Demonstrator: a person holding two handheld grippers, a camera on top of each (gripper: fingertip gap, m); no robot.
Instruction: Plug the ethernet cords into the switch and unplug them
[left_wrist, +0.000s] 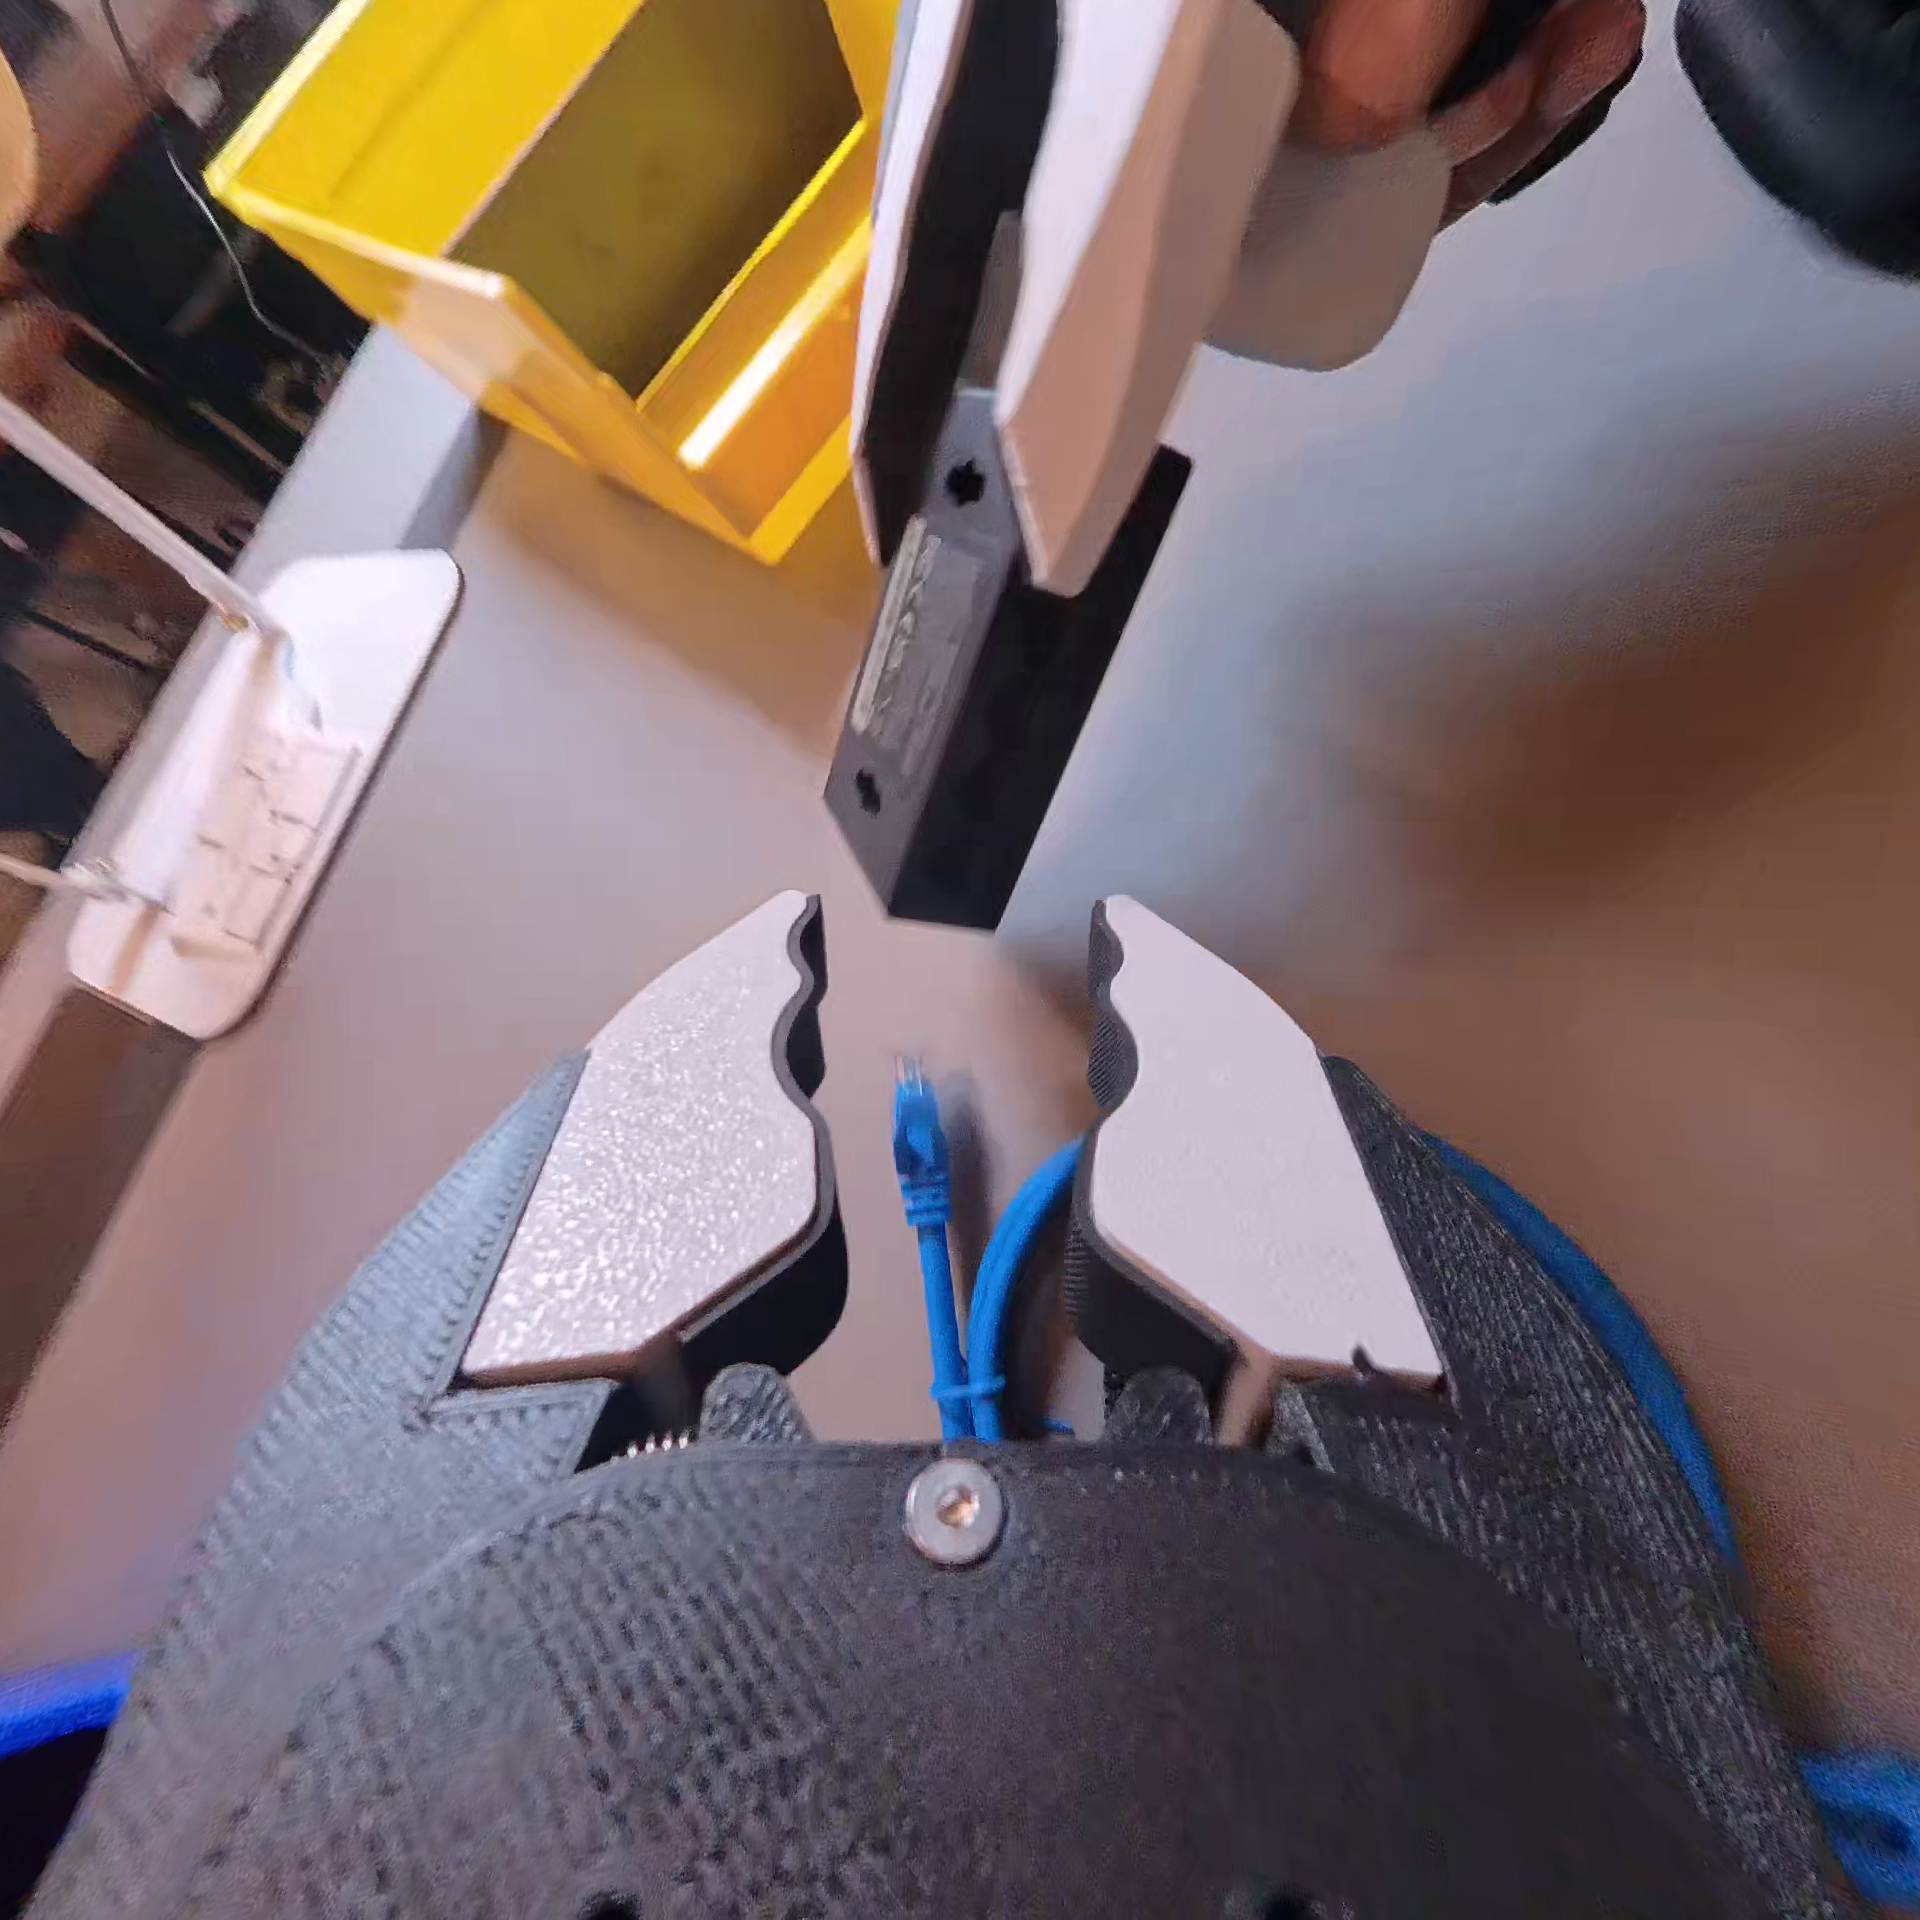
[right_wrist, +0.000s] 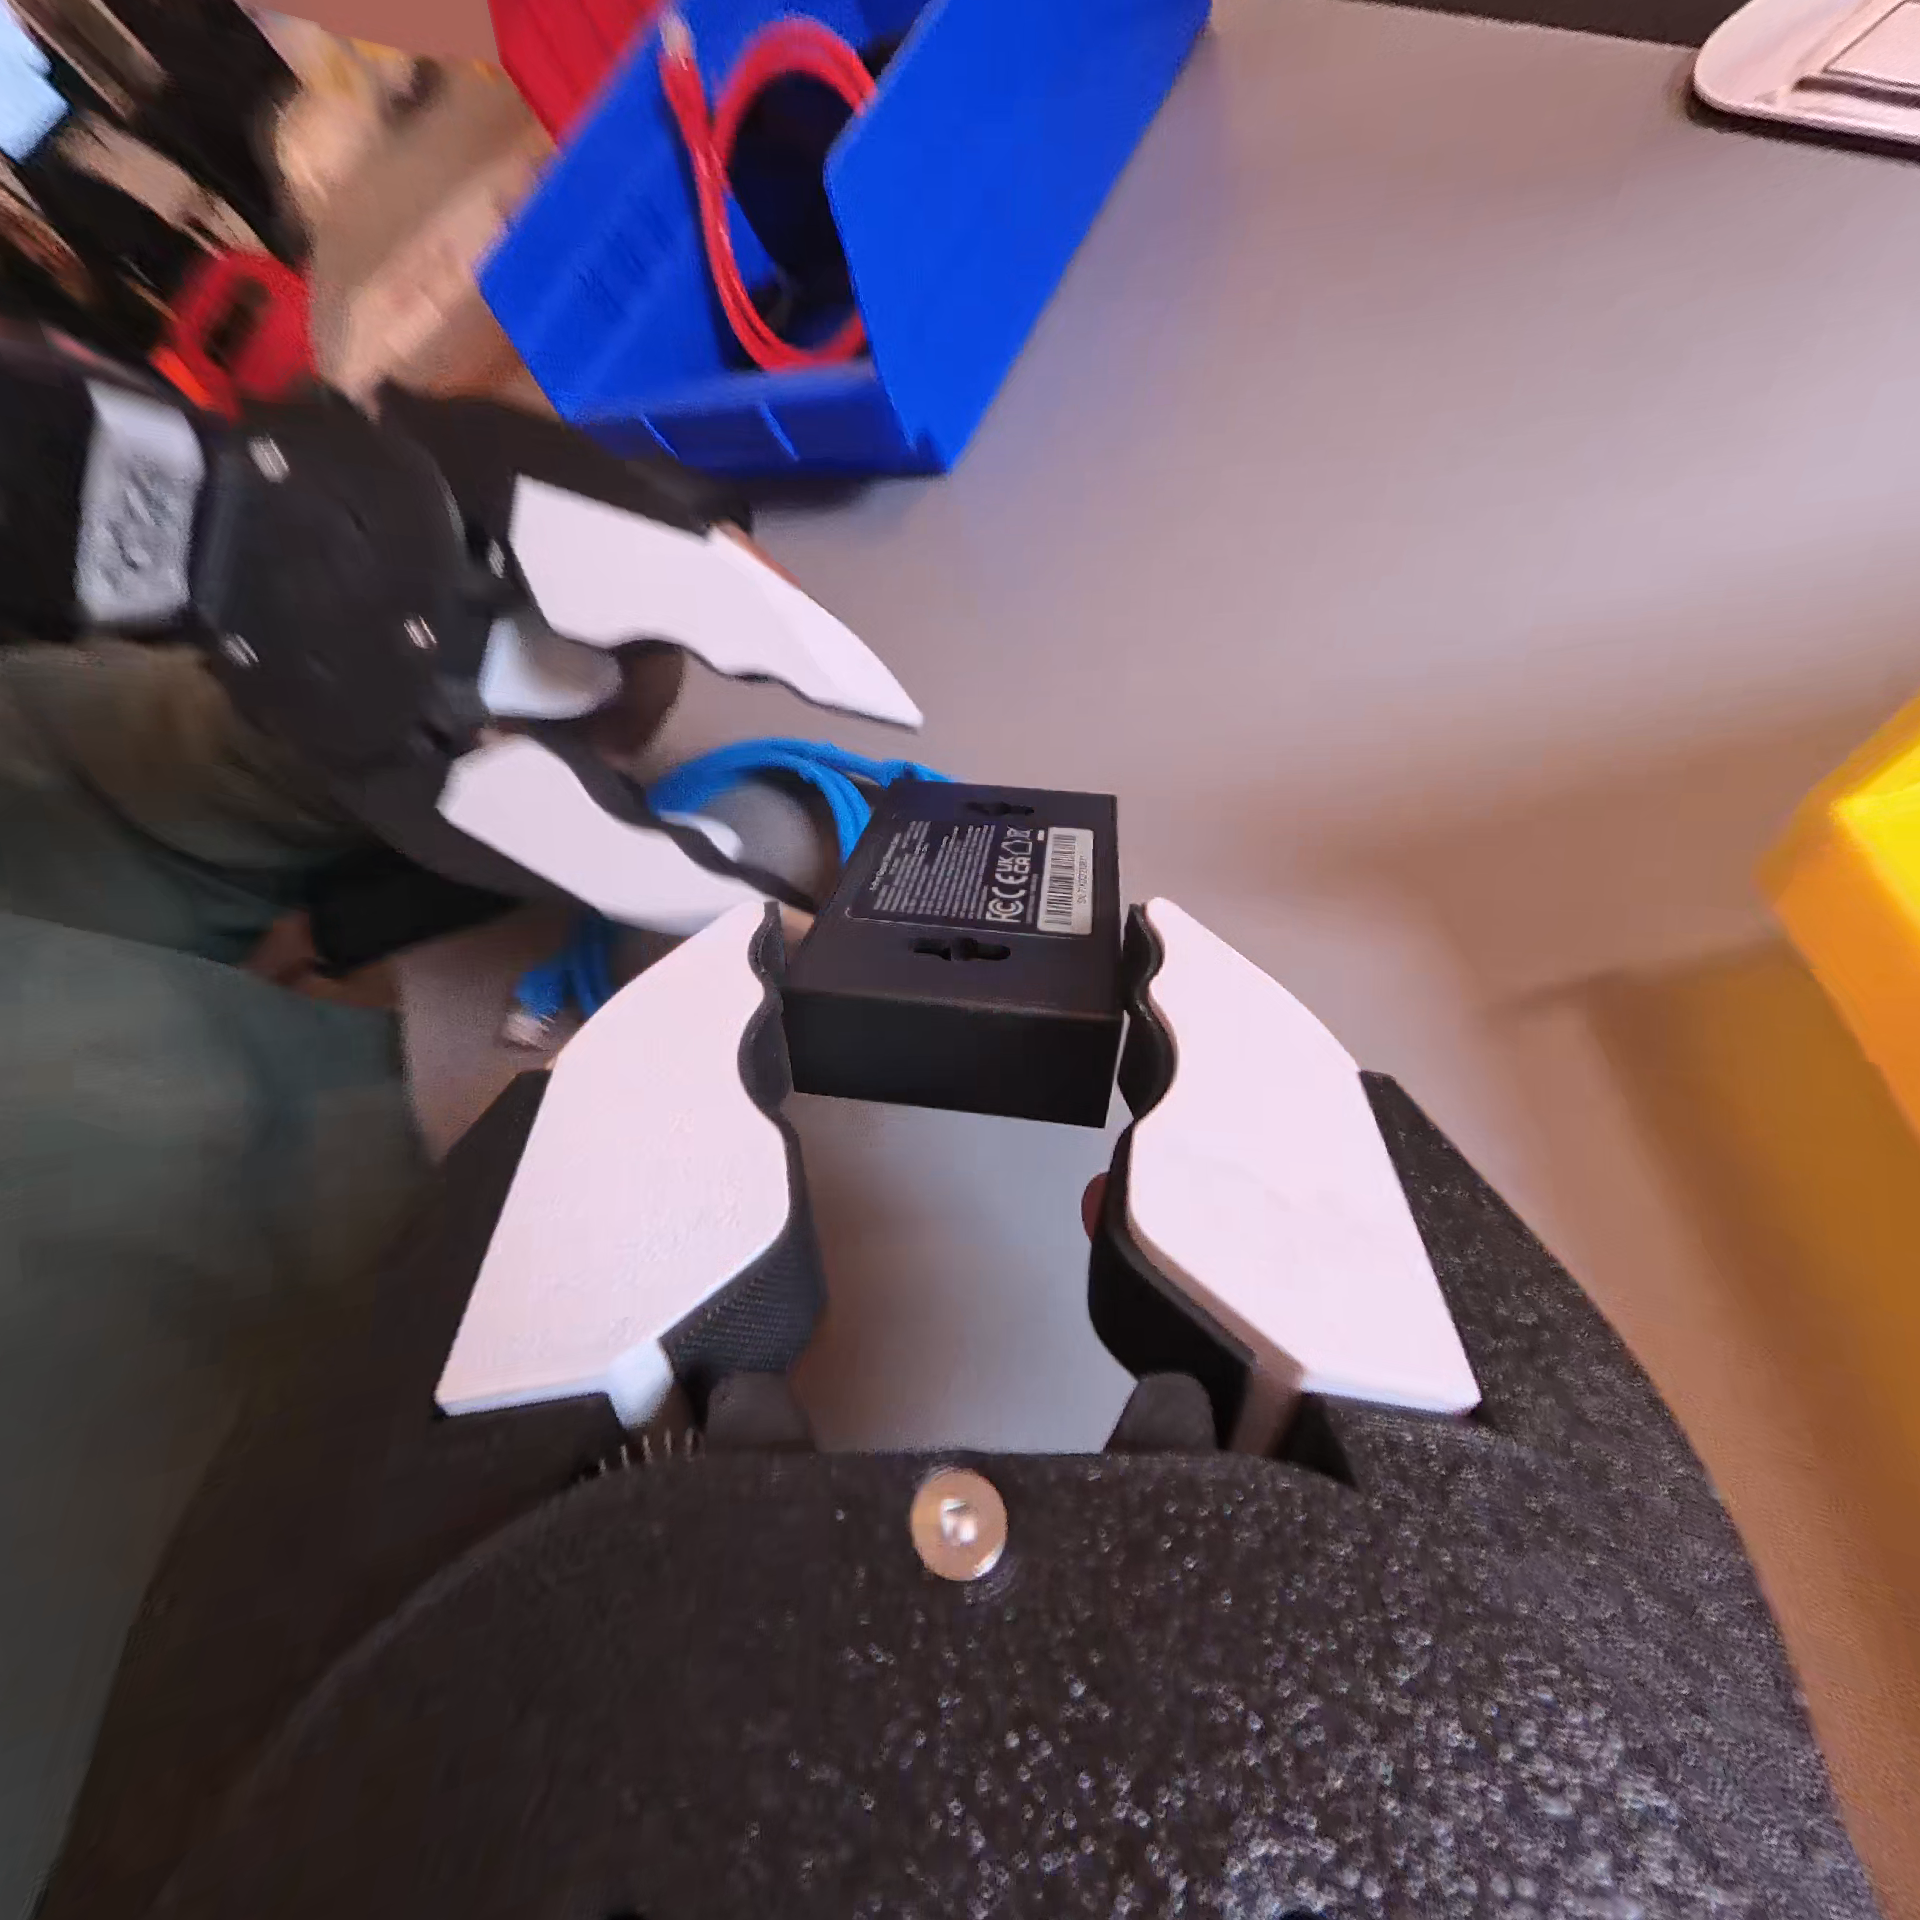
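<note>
My right gripper (right_wrist: 956, 925) is shut on the black switch (right_wrist: 956, 1039) and holds it above the grey table, label side up. In the left wrist view the switch (left_wrist: 935, 831) hangs from the right gripper (left_wrist: 966, 561), just beyond my left fingertips. My left gripper (left_wrist: 961, 935) is open and empty. A coiled blue ethernet cord (left_wrist: 920, 1164) lies on the table under the gap between its fingers, plug pointing toward the switch. In the right wrist view the left gripper (right_wrist: 852, 810) is open over the blue cord (right_wrist: 769, 779), left of the switch.
A yellow bin (left_wrist: 582, 239) stands behind the switch; it also shows at the right edge (right_wrist: 1860, 883). A blue bin (right_wrist: 935, 260) holds a red cord (right_wrist: 769, 208). A white flat device (left_wrist: 249, 790) lies at the table's left edge. There is about 6 cm between the tips of the two grippers.
</note>
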